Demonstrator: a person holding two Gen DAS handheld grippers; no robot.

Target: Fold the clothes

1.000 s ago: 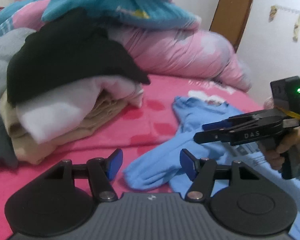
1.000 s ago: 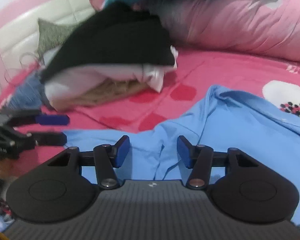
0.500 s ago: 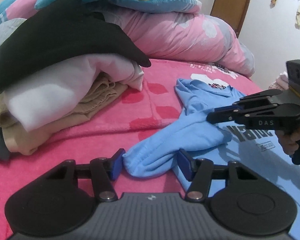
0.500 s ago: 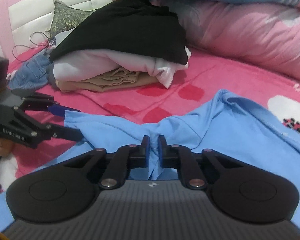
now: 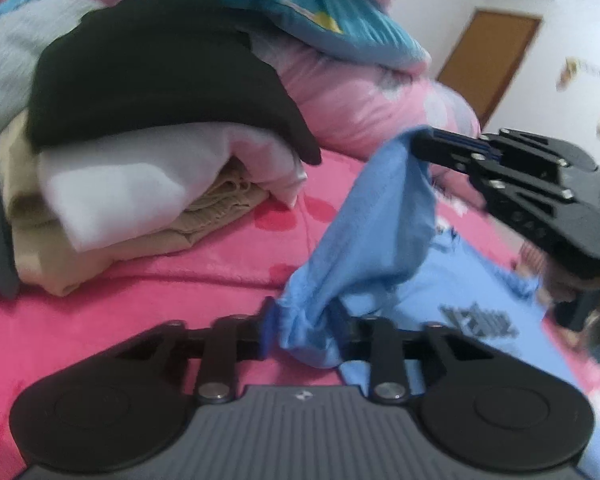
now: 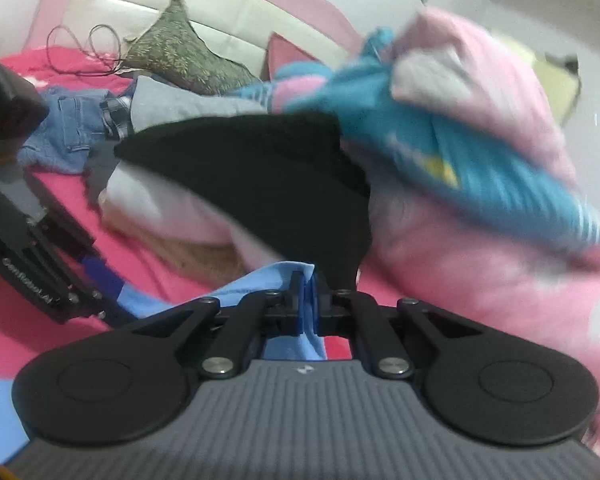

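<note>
A light blue shirt (image 5: pixel 380 232) with a dark print lies on the pink bed cover (image 5: pixel 140 300). In the left wrist view my left gripper (image 5: pixel 304 320) has its jaws closing, and the bunched sleeve cuff is squeezed between its blue pads. My right gripper (image 5: pixel 416 144) is shut on a fold of the same shirt and holds it lifted above the bed, so the sleeve hangs stretched between the two grippers. In the right wrist view the right gripper (image 6: pixel 308 292) pinches blue cloth (image 6: pixel 252 284), and the left gripper (image 6: pixel 100 276) sits low at the left.
A stack of folded clothes stands at the left: black top (image 5: pixel 160 80), white garment (image 5: pixel 140 176), beige trousers (image 5: pixel 120 240). Behind lie a pink duvet (image 5: pixel 360 100) and a teal blanket (image 5: pixel 340 20). Jeans (image 6: pixel 72 124) and a green cushion (image 6: pixel 180 56) lie near the headboard.
The left jaws have come together on the sleeve cuff. The right gripper shut on the shirt, rolled over and rose, pulling the blue cloth up off the bed.
</note>
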